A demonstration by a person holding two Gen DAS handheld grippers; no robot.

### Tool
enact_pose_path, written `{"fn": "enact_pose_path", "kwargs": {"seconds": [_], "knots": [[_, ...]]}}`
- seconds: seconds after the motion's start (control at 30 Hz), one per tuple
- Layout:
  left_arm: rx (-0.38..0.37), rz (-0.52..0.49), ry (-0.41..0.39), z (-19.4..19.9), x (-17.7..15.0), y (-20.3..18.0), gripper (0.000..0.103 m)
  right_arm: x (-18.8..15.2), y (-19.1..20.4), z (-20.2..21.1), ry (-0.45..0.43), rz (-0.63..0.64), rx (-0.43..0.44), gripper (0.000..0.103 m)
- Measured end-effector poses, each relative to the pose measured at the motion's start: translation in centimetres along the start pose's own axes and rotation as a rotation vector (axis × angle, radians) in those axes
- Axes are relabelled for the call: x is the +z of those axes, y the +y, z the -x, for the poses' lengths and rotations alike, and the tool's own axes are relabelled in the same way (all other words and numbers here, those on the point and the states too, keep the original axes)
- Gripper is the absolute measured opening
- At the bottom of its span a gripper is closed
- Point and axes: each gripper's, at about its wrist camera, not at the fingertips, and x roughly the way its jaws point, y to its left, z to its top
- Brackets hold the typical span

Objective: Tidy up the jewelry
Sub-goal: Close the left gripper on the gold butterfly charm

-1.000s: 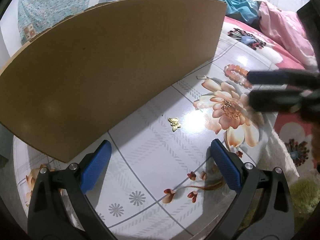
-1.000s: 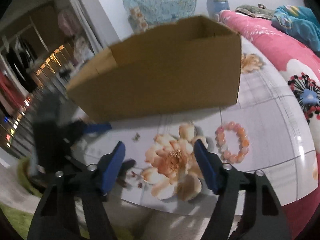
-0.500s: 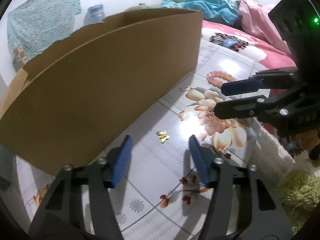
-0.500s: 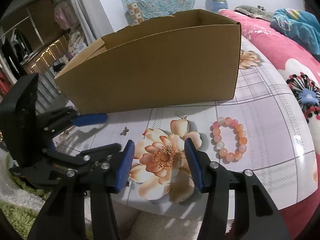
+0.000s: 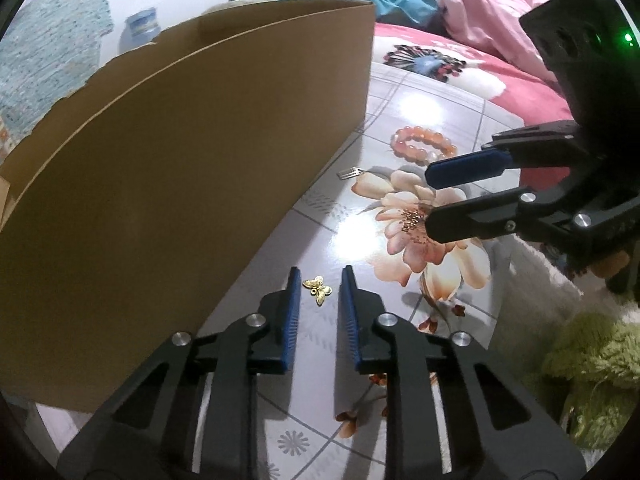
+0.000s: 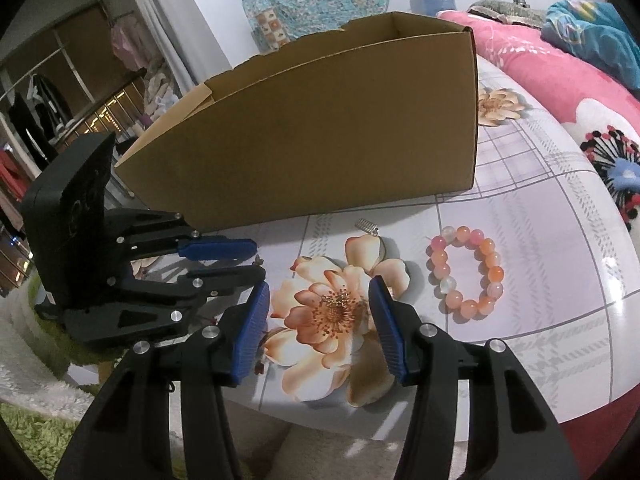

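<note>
Left tongs [image 5: 320,280] narrowly apart around butterfly charm [image 5: 317,289] beside cardboard box [image 5: 180,152]; right tongs [image 6: 318,292] apart.

Cardboard box [image 6: 320,132] at worktop [image 6: 540,240] rear, butterfly charm [image 5: 317,289] before it, pendant [image 6: 368,226] beside, bead bracelet [image 6: 466,272] rightmost.

A green shaggy rug [image 5: 592,376] lies beside the floral table [image 6: 532,216], with pink bedding [image 6: 560,76] behind.

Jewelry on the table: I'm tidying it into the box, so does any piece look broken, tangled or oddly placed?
Nothing looks damaged. The butterfly charm, the silver pendant and the bead bracelet lie apart on the table, outside the cardboard box. The left gripper brackets the charm.
</note>
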Motion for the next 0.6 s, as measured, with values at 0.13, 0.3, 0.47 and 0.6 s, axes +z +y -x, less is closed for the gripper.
{"fn": "enact_pose_path", "kwargs": {"seconds": [0.13,0.3,0.47,0.6], "knots": [[0.007,-0.033,0.003,-0.2,0.3,-0.6,0.006,-0.1,0.1,0.0,-0.004,-0.006,0.009,0.051],[0.028,-0.04,0.002,-0.2,0.3,-1.0,0.006,-0.1,0.2,0.1,-0.007,-0.001,0.012,0.051],[0.031,-0.035,0.002,-0.1,0.3,-1.3,0.006,0.0,0.3,0.5,-0.012,0.014,0.005,0.051],[0.035,-0.02,-0.009,0.3,0.3,-1.3,0.006,0.1,0.9,0.5,-0.015,0.047,-0.02,0.048]]}}
